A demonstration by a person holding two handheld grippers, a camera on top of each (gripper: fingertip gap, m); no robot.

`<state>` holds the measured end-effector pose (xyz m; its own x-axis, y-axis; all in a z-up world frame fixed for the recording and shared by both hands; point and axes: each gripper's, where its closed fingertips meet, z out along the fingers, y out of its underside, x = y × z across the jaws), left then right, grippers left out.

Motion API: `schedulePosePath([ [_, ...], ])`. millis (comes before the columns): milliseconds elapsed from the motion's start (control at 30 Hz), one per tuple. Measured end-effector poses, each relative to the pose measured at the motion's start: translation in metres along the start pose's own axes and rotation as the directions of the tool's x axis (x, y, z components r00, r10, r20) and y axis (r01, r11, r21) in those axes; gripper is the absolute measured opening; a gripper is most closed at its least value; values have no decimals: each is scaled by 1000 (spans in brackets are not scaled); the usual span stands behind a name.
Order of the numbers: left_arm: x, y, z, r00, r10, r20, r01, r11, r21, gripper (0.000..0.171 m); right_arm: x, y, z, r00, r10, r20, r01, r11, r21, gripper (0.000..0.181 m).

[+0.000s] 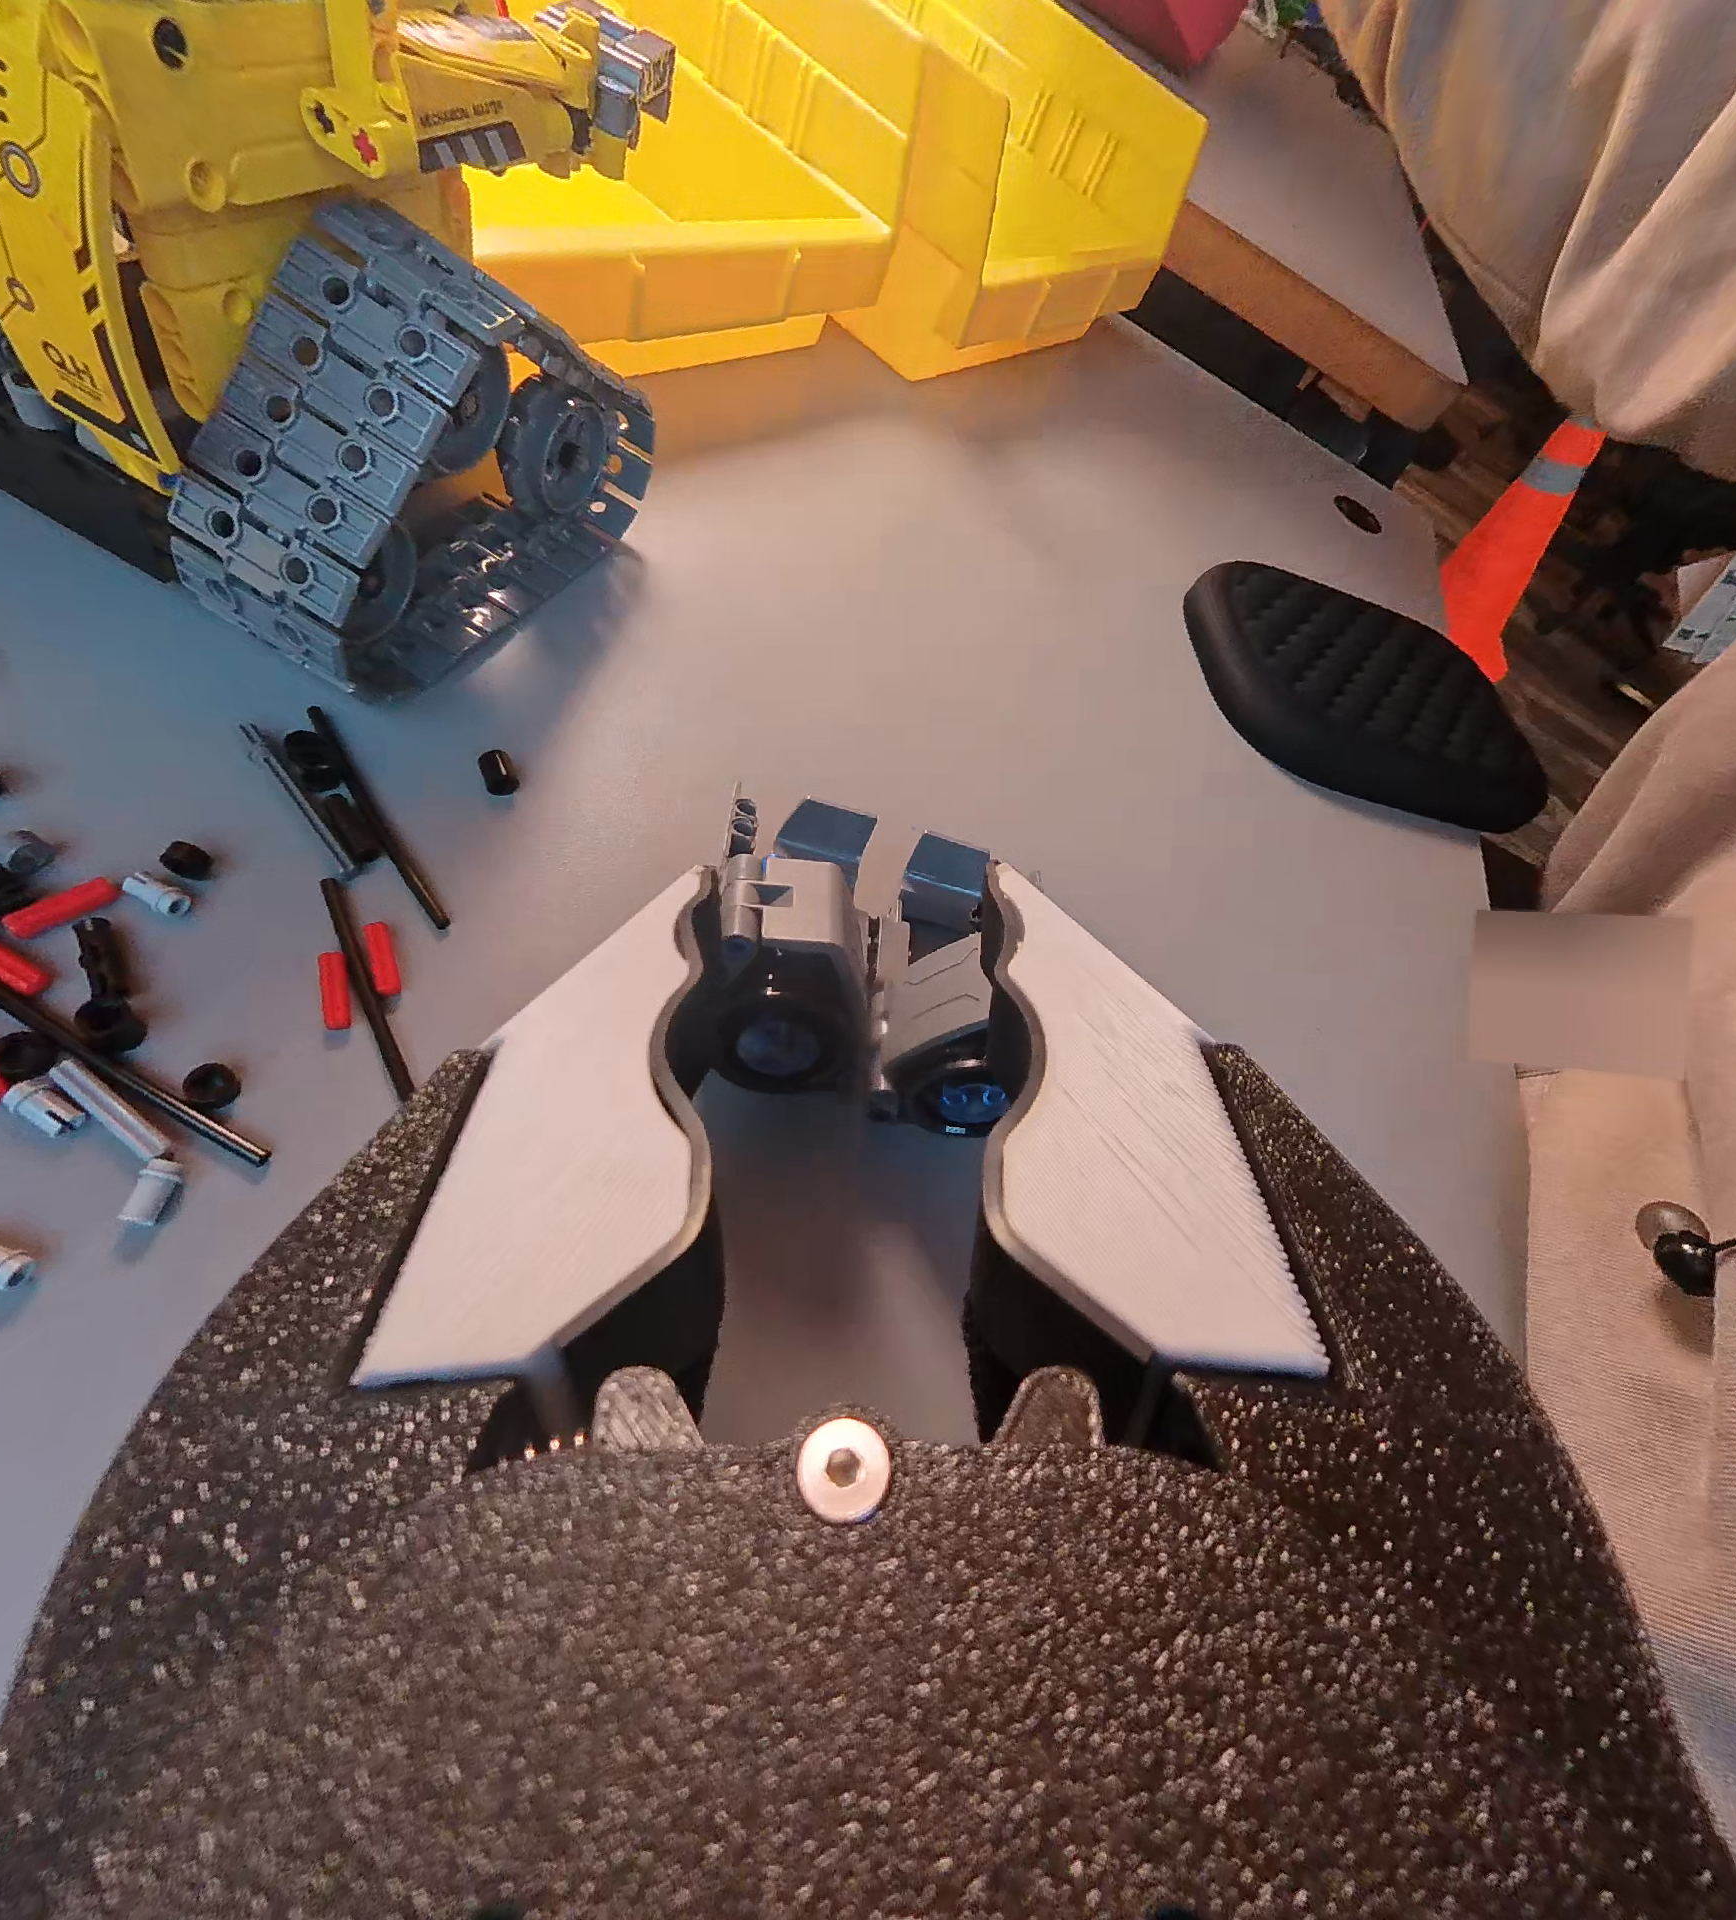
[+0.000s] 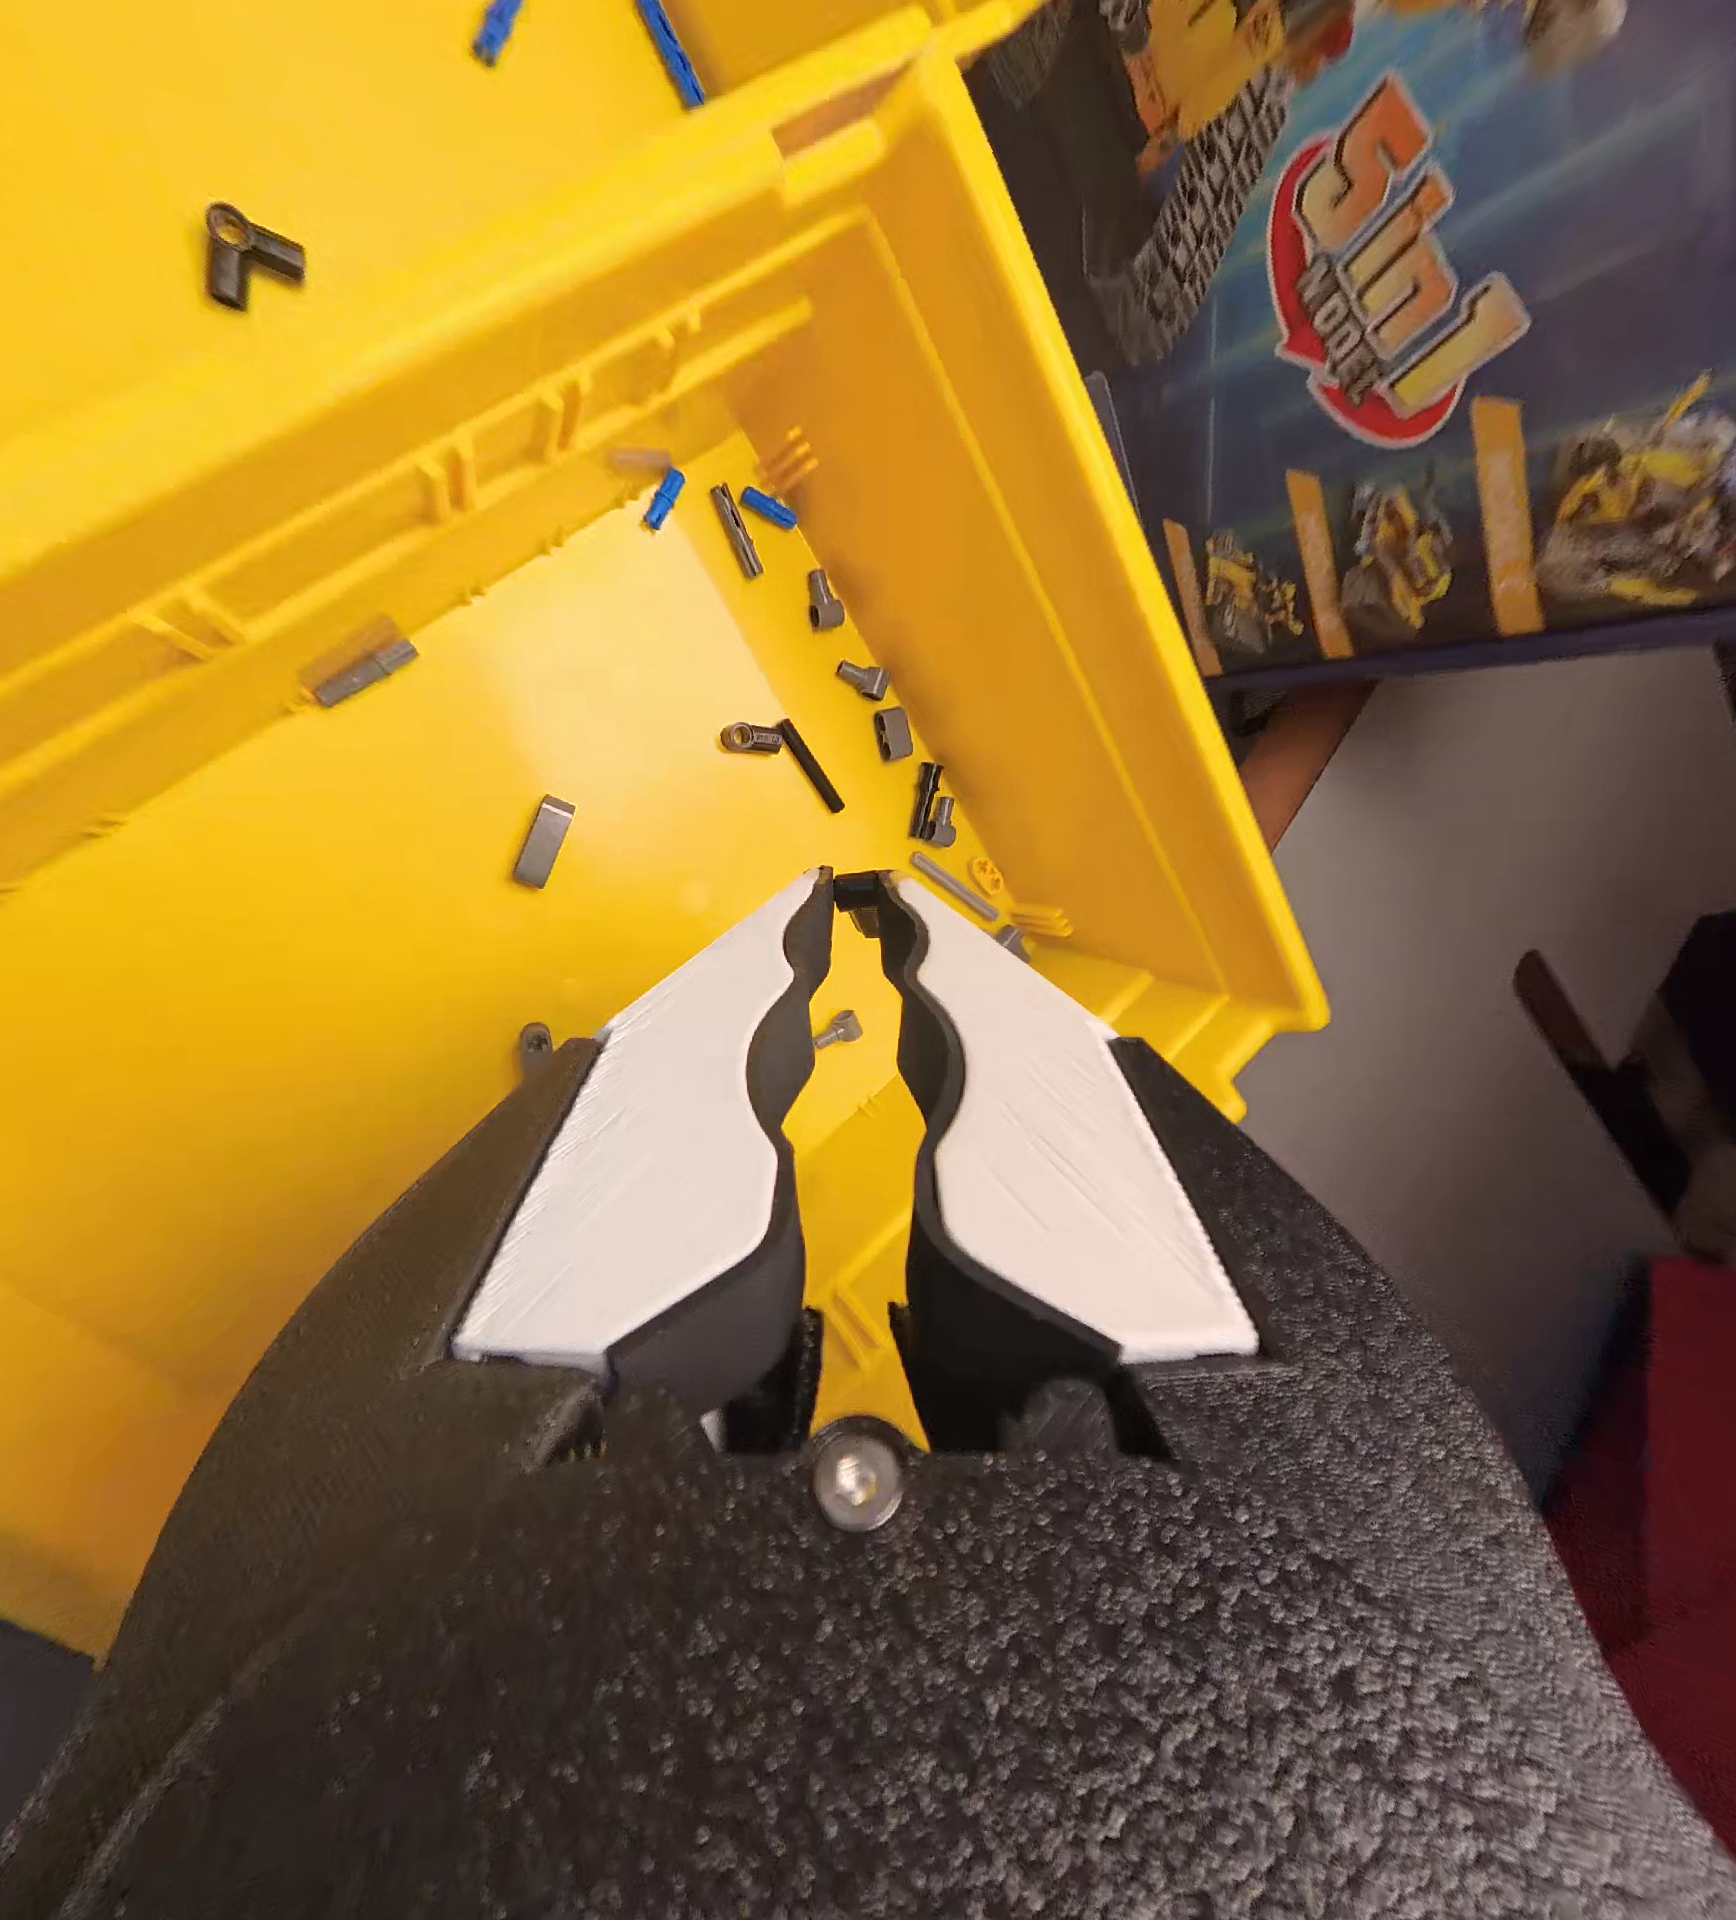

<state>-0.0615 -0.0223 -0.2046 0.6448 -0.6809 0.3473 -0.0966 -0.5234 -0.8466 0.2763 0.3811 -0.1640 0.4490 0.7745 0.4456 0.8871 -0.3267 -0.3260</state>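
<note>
My left gripper [image 1: 848, 894] is shut on a grey brick-built assembly [image 1: 828, 951] with two round blue-lensed parts, held just above the grey table [image 1: 947, 582]. A yellow tracked toy vehicle [image 1: 251, 312] stands at the far left. My right gripper [image 2: 856, 883] is over a yellow sorting tray [image 2: 272, 935] and is shut on a small black piece [image 2: 856, 891] at its fingertips. Several small grey, black and blue pieces [image 2: 822, 727] lie in the tray compartment along its right wall.
Loose red, black and grey pins and axles [image 1: 64, 997] lie on the table at the left. A yellow tray [image 1: 843, 208] stands behind. A black chair armrest [image 1: 1363, 696], an orange cone [image 1: 1518, 530] and a person's beige clothing [image 1: 1674, 260] are at the right. A printed toy box [image 2: 1466, 312] stands right of the tray. Spacing between my two grippers at the tips: around 55 centimeters.
</note>
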Motion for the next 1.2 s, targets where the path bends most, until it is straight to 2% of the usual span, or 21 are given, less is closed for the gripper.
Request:
schedulePosePath([
  [67, 0, -2, -1, 1000, 13, 10, -13, 1000, 12, 50, 0, 10, 11, 997, 70, 10, -70, 997, 21, 14],
  [133, 1, -7, -3, 1000, 13, 8, -13, 999, 38, 51, 1, 5, 12, 995, 101, 1, -101, 993, 67, 19],
  [267, -4, -10, -6, 1000, -10, 20, 9, 998, 61, 53, -6, -43, -10, 996, 89, 25, -93, 969, 230, 28],
  [367, -7, -10, -6, 999, -36, 16, 34, 997, 62, 53, -35, -86, -28, 993, 8, 117, -45, 948, 315, 31],
  [433, -7, -9, -6, 999, -39, 16, 38, 997, 59, 53, -60, -107, -31, 982, -102, 157, 47, 946, 320, 31],
  [600, -5, -5, -3, 1000, -26, 15, 26, 999, 34, 53, -117, -123, 0, 885, -420, 202, 395, 906, 152, 31],
  [700, -4, -2, -1, 1000, -14, 18, 14, 1000, 17, 53, -126, -114, 30, 798, -559, 226, 580, 814, -32, 32],
  [800, -3, 0, 0, 1000, -6, 19, 6, 1000, 3, 53, -123, -103, 55, 714, -647, 268, 697, 692, -186, 32],
  [933, -2, 1, 0, 1000, -5, 10, 5, 1000, 0, 52, -123, -99, 73, 656, -675, 338, 754, 602, -261, 30],
  [1033, -1, 0, 0, 1000, -12, 1, 12, 1000, 5, 52, -126, -100, 77, 654, -652, 385, 755, 600, -266, 25],
  [1067, -1, 0, -1, 1000, -16, -3, 16, 1000, 6, 52, -125, -100, 77, 659, -643, 391, 750, 602, -273, 17],
  [1200, 0, 0, 0, 1000, -23, -13, 23, 1000, 6, 52, -118, -95, 80, 656, -642, 397, 754, 577, -314, 16],
])
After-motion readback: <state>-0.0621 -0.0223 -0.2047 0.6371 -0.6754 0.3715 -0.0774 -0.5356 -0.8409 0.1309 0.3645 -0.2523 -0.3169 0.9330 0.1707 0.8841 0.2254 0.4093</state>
